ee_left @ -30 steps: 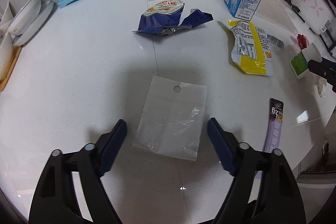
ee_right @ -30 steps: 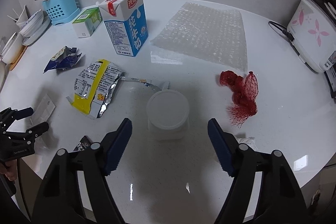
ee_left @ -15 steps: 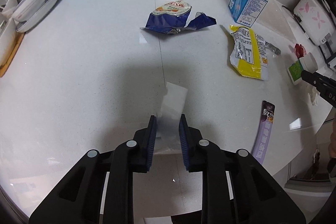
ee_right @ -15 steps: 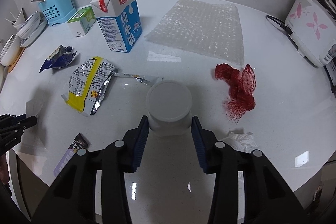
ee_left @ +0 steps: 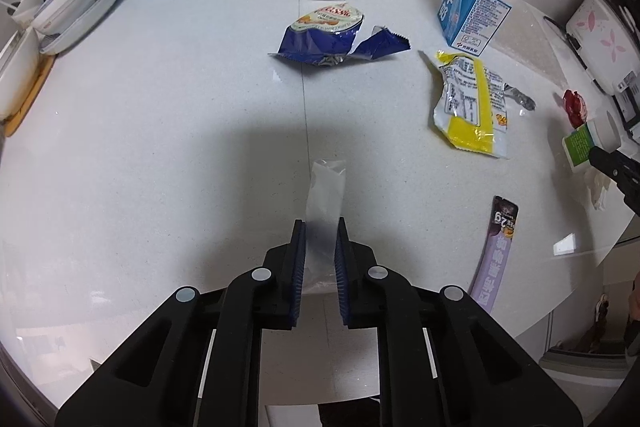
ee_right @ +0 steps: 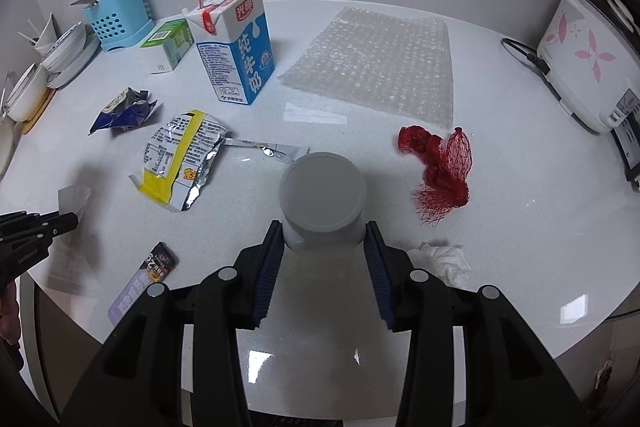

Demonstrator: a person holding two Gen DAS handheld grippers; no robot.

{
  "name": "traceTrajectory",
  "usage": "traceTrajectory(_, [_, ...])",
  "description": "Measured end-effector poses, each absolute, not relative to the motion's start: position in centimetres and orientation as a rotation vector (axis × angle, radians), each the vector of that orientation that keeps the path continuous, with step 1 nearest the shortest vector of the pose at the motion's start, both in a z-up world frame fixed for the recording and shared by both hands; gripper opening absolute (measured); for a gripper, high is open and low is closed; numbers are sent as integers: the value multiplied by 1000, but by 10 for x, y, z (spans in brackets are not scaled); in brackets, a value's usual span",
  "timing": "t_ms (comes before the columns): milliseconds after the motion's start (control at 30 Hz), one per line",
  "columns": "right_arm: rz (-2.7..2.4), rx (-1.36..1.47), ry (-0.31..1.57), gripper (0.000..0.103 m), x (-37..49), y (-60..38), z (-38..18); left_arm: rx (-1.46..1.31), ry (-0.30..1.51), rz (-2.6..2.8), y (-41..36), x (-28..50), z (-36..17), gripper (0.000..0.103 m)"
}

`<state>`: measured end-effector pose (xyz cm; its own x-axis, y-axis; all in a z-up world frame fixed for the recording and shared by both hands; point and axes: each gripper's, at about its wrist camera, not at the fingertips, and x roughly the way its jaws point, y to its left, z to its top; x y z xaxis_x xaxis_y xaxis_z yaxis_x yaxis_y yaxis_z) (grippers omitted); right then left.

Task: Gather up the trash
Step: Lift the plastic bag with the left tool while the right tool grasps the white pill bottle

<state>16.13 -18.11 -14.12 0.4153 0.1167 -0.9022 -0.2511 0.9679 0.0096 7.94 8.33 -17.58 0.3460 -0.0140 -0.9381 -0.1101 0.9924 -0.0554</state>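
Observation:
A clear plastic bag, folded upward, stands pinched between the blue pads of my left gripper, which is shut on it just above the white table. My right gripper is shut on a white-lidded jar with a green label, its pads pressing both sides. In the left wrist view that jar shows at the right edge. Loose trash lies around: a yellow wrapper, a blue wrapper, a purple sachet, a red net, a crumpled tissue.
A blue milk carton, a green-white box and a bubble wrap sheet sit farther back. A blue utensil holder and stacked bowls stand at the left, a rice cooker at the right. The table edge runs close below both grippers.
Both grippers went from wide open to shut. The left one closed on the flat clear bag, which crumpled upright. The right one closed on the jar.

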Motion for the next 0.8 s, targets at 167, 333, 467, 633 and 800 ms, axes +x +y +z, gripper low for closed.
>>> traceTrajectory(167, [243, -141, 1094, 40, 154, -181, -129, -112, 1181, 76, 79, 76, -163, 11])
traceTrajectory(333, [250, -140, 1062, 39, 142, -182, -114, -124, 1144, 80, 74, 68, -144, 11])
traceTrajectory(467, [259, -139, 1040, 40, 132, -183, -103, -125, 1118, 71, 66, 60, -127, 11])
traceTrajectory(633, [289, -144, 1014, 40, 115, -180, -89, -122, 1090, 56, 52, 46, -111, 11])
traceTrajectory(800, [318, -148, 994, 40, 96, -180, -76, -123, 1063, 47, 39, 27, -98, 11])
